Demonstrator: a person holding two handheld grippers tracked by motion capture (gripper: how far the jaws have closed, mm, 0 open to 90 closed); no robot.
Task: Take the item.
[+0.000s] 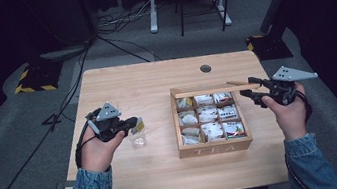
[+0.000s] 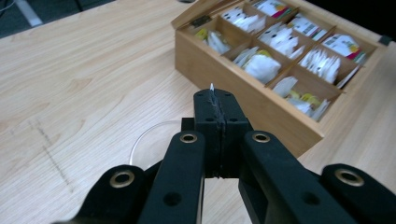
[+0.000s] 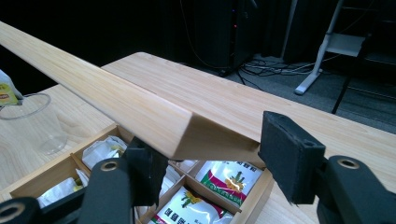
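Wooden tea box (image 1: 215,147) sat mid-counter (image 1: 154,81), compartments full of sachets (image 1: 208,115). Its lid (image 1: 214,89) stood raised at 12 o'clock edge, w/ right hand-held gripper (image 1: 249,95) clamped on lid's corner at approx 3 o'clock of the box. Left hand-held gripper (image 1: 136,125), jaws fully closed, pinched a tea bag (image 1: 138,127) right over clear plastic cup (image 1: 137,138), at 9 o'clock of box.
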